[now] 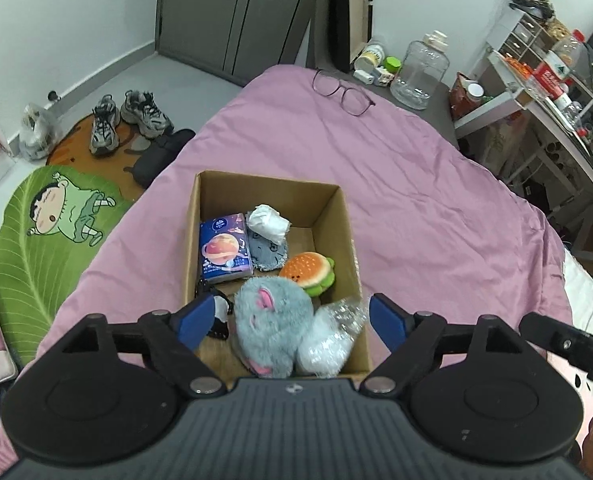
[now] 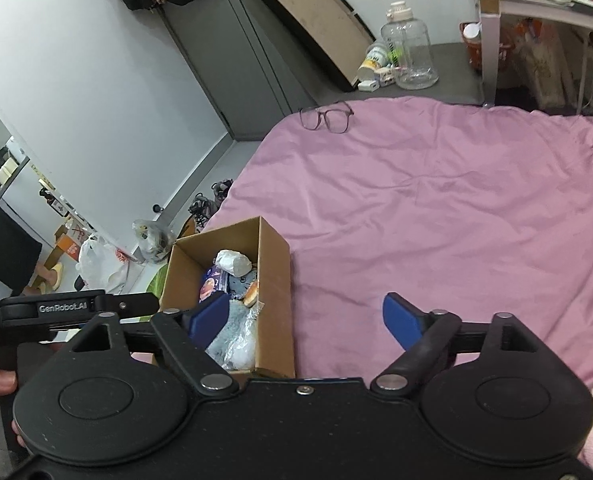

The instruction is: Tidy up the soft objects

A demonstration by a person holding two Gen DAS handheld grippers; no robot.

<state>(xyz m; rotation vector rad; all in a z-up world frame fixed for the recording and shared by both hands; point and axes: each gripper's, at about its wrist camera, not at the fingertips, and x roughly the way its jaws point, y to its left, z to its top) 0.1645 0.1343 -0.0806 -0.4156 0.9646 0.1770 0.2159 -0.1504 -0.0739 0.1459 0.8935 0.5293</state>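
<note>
The grey plush toy [image 1: 270,320] lies at the near end of the cardboard box [image 1: 348,240] on the pink bedsheet [image 1: 416,200], its long axis running front to back, pink ear up. It looks light and squashy — pinch it across the fluffy middle. Left gripper [image 1: 292,316] hangs spread above it; right gripper [image 2: 308,320] is spread too, holding nothing.

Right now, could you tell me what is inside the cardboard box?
The box holds a tissue pack, white wad, denim piece, burger plush, grey plush and crinkled bag. Anything beneath them is hidden.
</note>
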